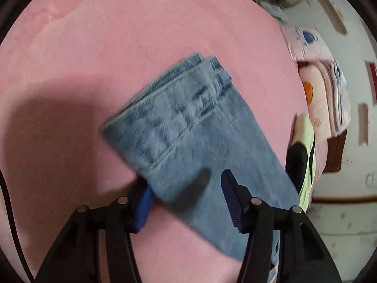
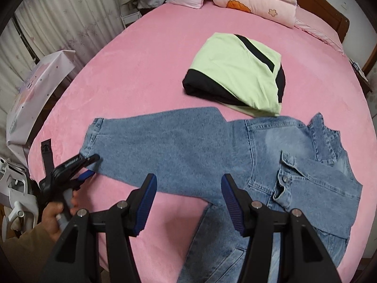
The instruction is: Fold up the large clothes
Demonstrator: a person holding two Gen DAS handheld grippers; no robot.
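Note:
A light blue denim jacket (image 2: 294, 146) lies spread on the pink bed (image 2: 141, 59), with one sleeve (image 2: 165, 141) stretched out to the left. In the left wrist view the sleeve's cuff end (image 1: 169, 118) fills the middle. My left gripper (image 1: 186, 193) straddles the sleeve's near corner: the left pad is partly hidden behind the fabric edge, and the right pad stands over the cloth. A wide gap remains, so it is open. The right wrist view shows the left gripper (image 2: 90, 166) at the cuff, held by a hand (image 2: 54, 214). My right gripper (image 2: 188, 195) hovers open over the sleeve's lower edge near the armpit.
A folded green and black garment (image 2: 235, 75) lies just beyond the jacket. Pink pillows and folded quilts (image 2: 254, 2) are stacked at the head of the bed. The bed's left edge runs close to the cuff, with a white bag (image 2: 35, 89) and curtains beyond.

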